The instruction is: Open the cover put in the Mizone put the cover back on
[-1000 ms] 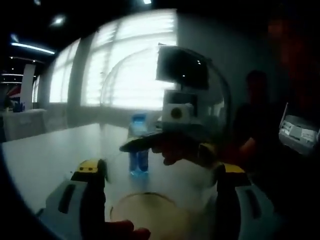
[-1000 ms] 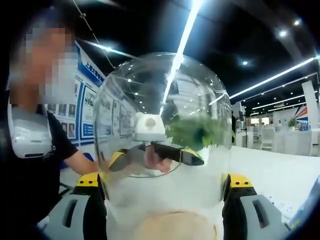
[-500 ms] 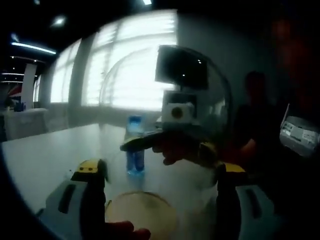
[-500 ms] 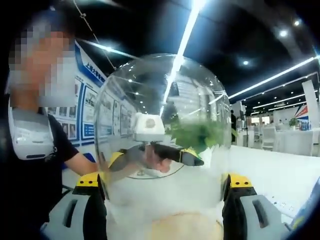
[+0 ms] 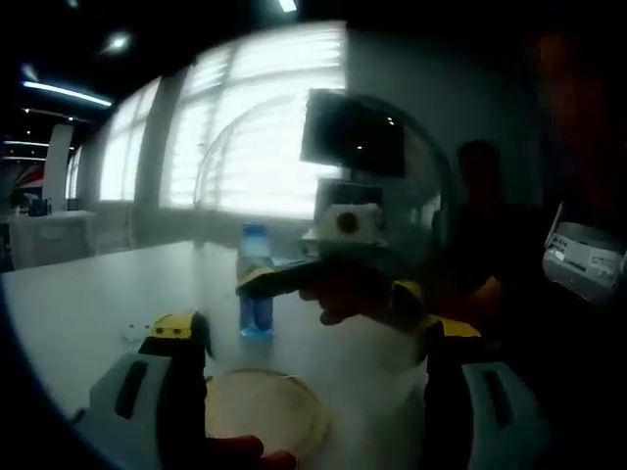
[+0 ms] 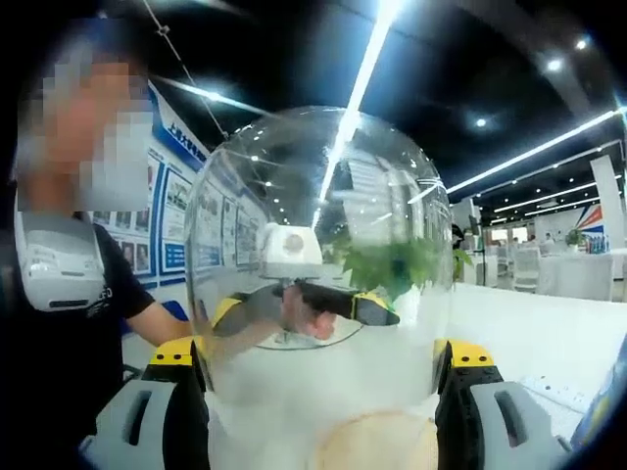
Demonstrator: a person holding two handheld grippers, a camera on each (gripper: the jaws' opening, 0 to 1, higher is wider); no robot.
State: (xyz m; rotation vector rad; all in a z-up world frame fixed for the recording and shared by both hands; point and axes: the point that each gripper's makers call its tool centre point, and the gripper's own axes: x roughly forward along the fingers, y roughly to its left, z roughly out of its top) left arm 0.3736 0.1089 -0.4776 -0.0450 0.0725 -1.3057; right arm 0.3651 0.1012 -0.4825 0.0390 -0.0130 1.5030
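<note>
Cover: we held the clear dome cover [image 6: 318, 294] lifted mid-frame, both grippers clamping its sides.
Base: wooden disc [image 5: 260, 411], bottom centre, uncovered.
Mizone: bottle [image 5: 255, 284] stood centre-left on the table [image 5: 78, 304].
Grippers: left gripper [image 5: 304, 392], right gripper [image 6: 318, 406] closed on it.
Progress: opened; bottle, re-covering remained.
</note>
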